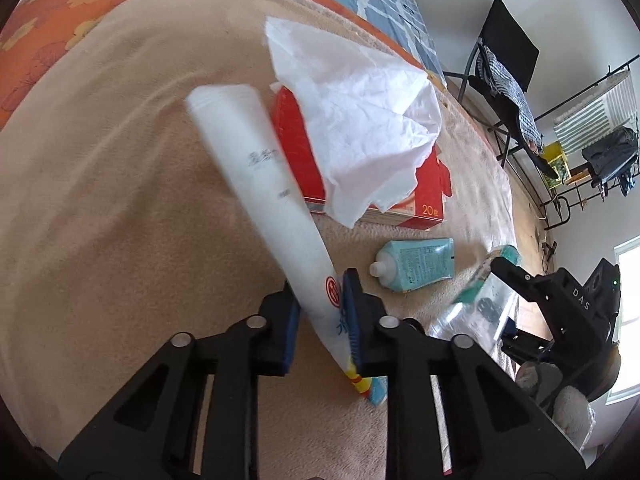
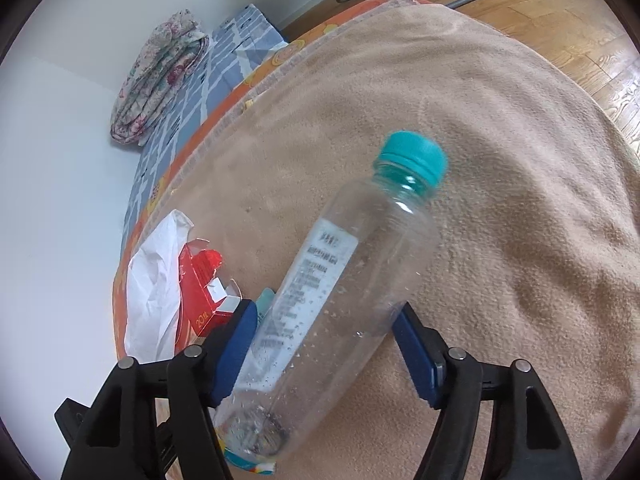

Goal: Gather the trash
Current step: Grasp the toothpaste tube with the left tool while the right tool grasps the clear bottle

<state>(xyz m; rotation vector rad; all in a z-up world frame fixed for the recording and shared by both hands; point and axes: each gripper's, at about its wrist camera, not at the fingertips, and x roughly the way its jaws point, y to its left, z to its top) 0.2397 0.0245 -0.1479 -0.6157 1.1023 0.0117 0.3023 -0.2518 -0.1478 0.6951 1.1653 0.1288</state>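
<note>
Trash sits in both grippers: left gripper (image 1: 320,320) pinches a long white plastic tube (image 1: 256,184) slanting to the upper left, and right gripper (image 2: 324,344) closes around a clear plastic bottle (image 2: 352,272) pointing up-right.

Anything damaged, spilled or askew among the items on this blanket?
Yes: the red carton lies torn open, flaps up, with crumpled white tissue draped over it. Droplets cling inside the clear bottle; nothing looks spilled.

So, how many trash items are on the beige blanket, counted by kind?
White tube: 1
Red carton: 1
White tissue paper: 1
Teal pouch: 1
Clear bottle: 1
Total: 5
</note>
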